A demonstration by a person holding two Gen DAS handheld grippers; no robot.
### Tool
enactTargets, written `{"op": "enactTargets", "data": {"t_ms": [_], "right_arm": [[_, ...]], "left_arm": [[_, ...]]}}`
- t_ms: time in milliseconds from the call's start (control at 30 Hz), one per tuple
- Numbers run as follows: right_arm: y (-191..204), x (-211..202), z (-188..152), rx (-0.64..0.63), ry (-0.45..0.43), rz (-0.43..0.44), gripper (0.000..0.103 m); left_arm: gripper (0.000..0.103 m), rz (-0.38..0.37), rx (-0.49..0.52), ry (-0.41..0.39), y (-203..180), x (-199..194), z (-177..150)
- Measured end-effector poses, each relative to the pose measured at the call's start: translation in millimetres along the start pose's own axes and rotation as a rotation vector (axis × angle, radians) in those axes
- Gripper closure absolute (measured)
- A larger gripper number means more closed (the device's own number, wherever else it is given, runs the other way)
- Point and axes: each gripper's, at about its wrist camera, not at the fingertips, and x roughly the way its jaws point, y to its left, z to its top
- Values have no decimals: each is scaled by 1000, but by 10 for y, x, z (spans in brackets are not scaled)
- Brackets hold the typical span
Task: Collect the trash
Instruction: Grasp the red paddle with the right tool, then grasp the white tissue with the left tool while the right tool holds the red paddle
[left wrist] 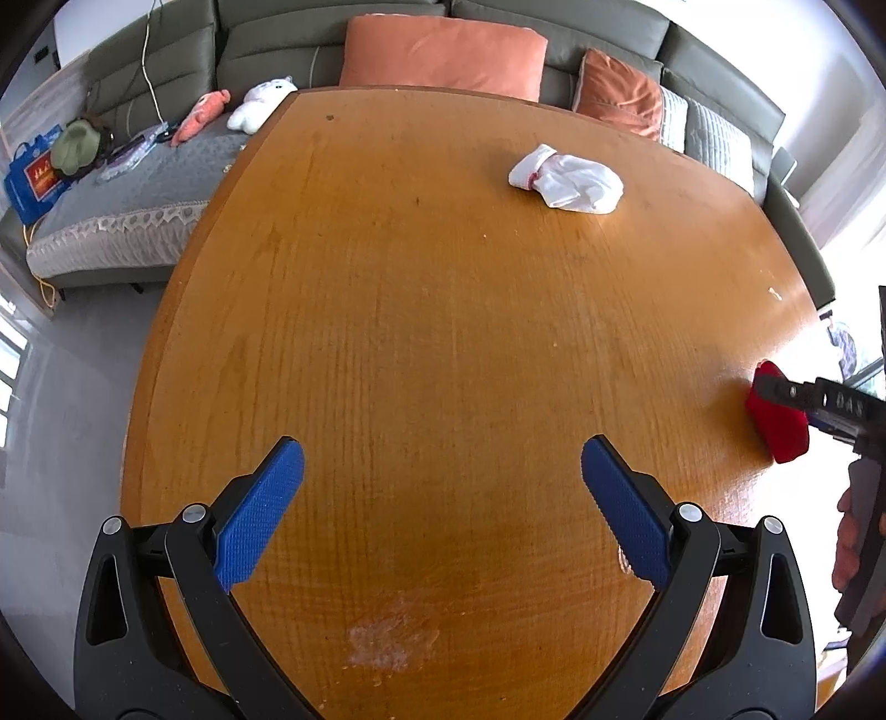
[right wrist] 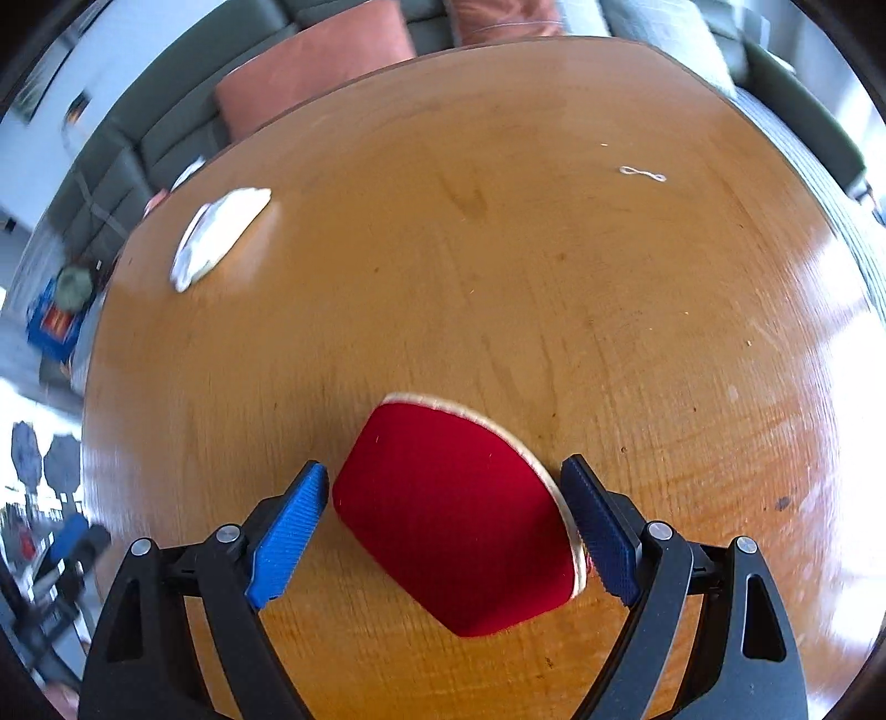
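A white crumpled bag or cloth (left wrist: 566,180) lies on the far part of the round wooden table (left wrist: 415,332); it also shows in the right wrist view (right wrist: 216,235). My left gripper (left wrist: 443,498) is open and empty above the near part of the table. A red table-tennis paddle head (right wrist: 454,509) lies on the table between the fingers of my right gripper (right wrist: 443,520); the right pad touches its rim, the left pad stands a little apart. The paddle (left wrist: 775,421) and the right gripper also show at the right edge of the left wrist view.
A small white string loop (right wrist: 642,173) lies on the table's far right. A grey-green sofa (left wrist: 166,66) with orange cushions (left wrist: 443,50), plush toys (left wrist: 260,102) and a blue bag (left wrist: 33,177) stands behind the table. A whitish stain (left wrist: 387,642) marks the near tabletop.
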Motion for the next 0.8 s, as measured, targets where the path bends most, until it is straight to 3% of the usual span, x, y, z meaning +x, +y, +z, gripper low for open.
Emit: {"op": "enactTargets", "data": {"t_ms": [100,167,567,800], "right_arm": [[-8,-13,-56,-60,0,-29,17],[-4,-28,-68,-83,-9,-41,26],[-98,-90,26,-37,-78,-19,28],[-34,-96,303,-36,-102,8,28]], "left_arm": [[6,-6,11,4,-39,5,-5],[6,-6,21,2,-65,1,-5],[6,4,43,6,-157,99,112],[6,-3,89,-13,-329,241,415]]}}
